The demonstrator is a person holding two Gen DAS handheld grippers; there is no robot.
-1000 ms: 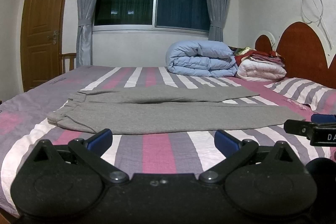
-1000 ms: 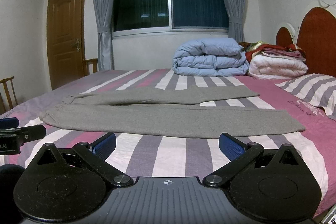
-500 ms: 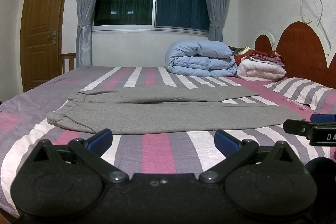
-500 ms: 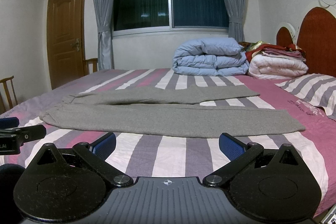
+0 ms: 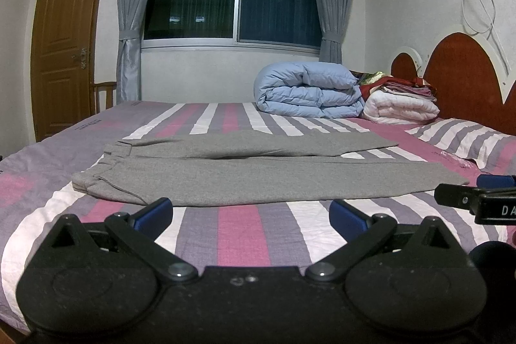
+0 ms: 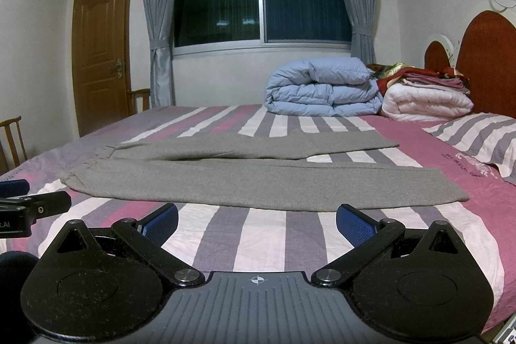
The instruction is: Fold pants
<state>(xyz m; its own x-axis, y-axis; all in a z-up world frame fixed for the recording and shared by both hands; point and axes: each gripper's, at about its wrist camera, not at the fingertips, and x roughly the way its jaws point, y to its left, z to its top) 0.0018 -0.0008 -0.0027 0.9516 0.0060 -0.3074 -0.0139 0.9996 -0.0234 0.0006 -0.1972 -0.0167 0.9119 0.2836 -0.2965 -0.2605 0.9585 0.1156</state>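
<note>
Grey pants [image 5: 258,173] [image 6: 225,182] lie spread flat across the striped bed [image 5: 242,234], waistband at the left and both legs running to the right, the far leg angled away from the near one. My left gripper [image 5: 250,213] hovers open just short of the near leg's front edge, nothing between its blue pads. My right gripper [image 6: 256,223] is also open and empty, a little short of the same leg nearer the cuff end. Each gripper shows at the edge of the other's view.
A folded light-blue duvet [image 5: 306,92] and a pile of white and red bedding [image 5: 400,105] sit at the far right near the red headboard [image 5: 464,76]. A striped pillow [image 6: 477,137] lies at the right. A wooden door [image 5: 64,54] and chair stand at the left.
</note>
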